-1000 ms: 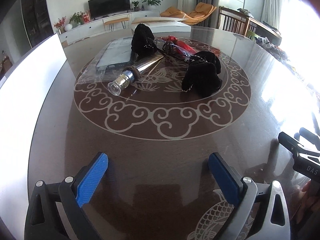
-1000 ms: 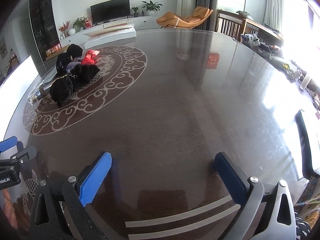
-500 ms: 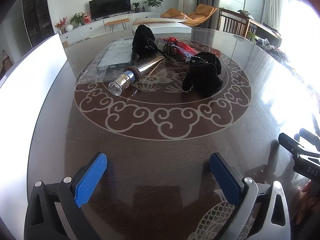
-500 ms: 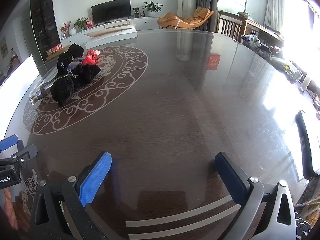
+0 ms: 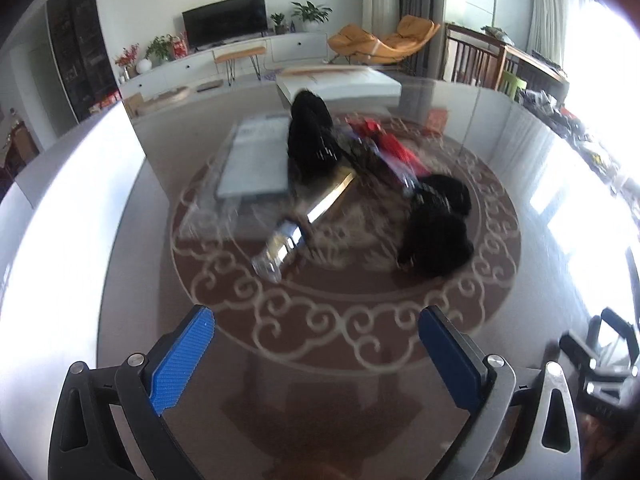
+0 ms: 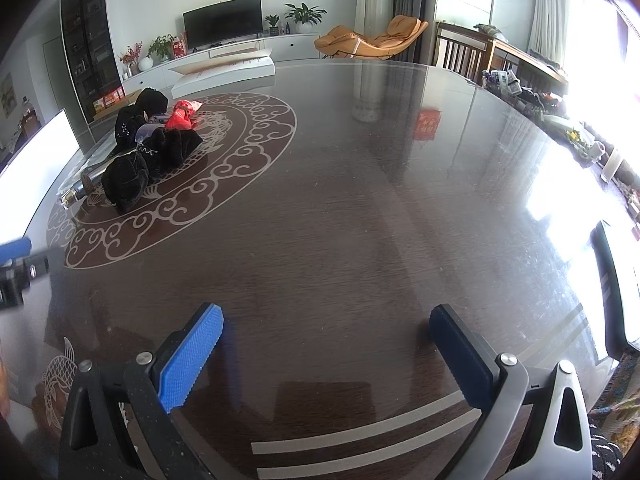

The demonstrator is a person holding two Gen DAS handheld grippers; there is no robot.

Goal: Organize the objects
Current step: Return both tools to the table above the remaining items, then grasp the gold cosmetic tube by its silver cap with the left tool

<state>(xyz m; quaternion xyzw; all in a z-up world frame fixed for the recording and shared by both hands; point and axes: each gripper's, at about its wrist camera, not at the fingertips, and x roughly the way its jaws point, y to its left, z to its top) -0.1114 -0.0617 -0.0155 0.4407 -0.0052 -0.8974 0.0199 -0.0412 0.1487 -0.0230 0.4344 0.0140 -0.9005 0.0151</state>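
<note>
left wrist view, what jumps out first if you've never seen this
A cluster of things on the table's round scroll pattern: two black furry items, a shiny metal cylinder, something red and a flat clear bag. The open left gripper points at them, blurred.

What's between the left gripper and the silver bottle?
Only bare table with its scroll pattern between the left gripper and silver bottle, seen in the left wrist view.

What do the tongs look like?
Both look alike. The left tongs have two flat blue ribbed pads, one on each finger. One finger's frame is black, the other silver-grey metal, with round silver screws and triangle-shaped holes. The right tongs have the same blue pads and the same black and silver frames. No cables or sleeves show.
</note>
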